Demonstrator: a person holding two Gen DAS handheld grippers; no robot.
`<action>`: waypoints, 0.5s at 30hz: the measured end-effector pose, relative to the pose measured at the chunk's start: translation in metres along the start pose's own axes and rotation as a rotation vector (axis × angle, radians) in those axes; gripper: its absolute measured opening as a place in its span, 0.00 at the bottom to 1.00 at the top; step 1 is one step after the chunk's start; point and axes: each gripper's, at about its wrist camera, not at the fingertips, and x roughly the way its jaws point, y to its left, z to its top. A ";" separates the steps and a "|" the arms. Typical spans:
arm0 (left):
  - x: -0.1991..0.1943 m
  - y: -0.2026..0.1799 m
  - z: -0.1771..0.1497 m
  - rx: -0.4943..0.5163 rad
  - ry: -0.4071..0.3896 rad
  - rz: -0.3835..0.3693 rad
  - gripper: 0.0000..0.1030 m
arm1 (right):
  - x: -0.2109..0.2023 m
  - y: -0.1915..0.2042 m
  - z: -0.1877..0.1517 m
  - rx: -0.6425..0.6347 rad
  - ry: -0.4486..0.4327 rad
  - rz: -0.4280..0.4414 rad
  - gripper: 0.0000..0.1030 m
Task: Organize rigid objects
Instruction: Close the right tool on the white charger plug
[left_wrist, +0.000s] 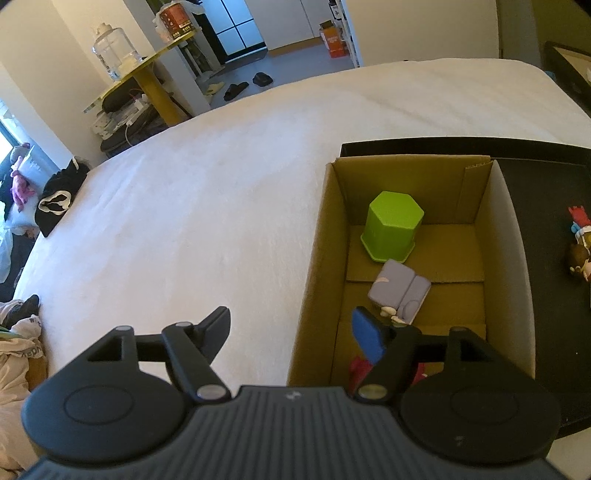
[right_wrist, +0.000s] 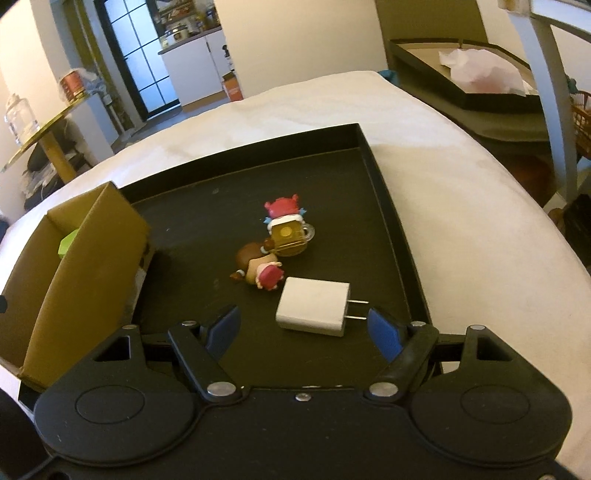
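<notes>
right gripper (right_wrist: 301, 326) spread, empty | charger (right_wrist: 313, 311) flat, 2 prongs pointing right | left gripper (left_wrist: 291, 328) spread

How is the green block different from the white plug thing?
The green block is bright green with a six-sided top, while the white charger is a flat white box with two metal prongs. The green block sits inside the cardboard box; the white charger lies out on the black tray. The green block stands upright; the white charger lies on its side. Both are hard, and no hand-held gripper touches either.
</notes>
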 end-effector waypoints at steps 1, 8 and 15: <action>0.000 -0.001 0.000 0.000 0.001 0.002 0.70 | 0.001 -0.001 0.000 -0.001 -0.003 -0.001 0.73; -0.001 -0.004 0.002 0.012 -0.002 0.010 0.70 | 0.023 -0.005 0.006 0.036 -0.011 -0.027 0.73; 0.002 -0.003 0.001 0.010 0.005 0.007 0.71 | 0.039 0.009 -0.002 -0.049 0.014 -0.119 0.61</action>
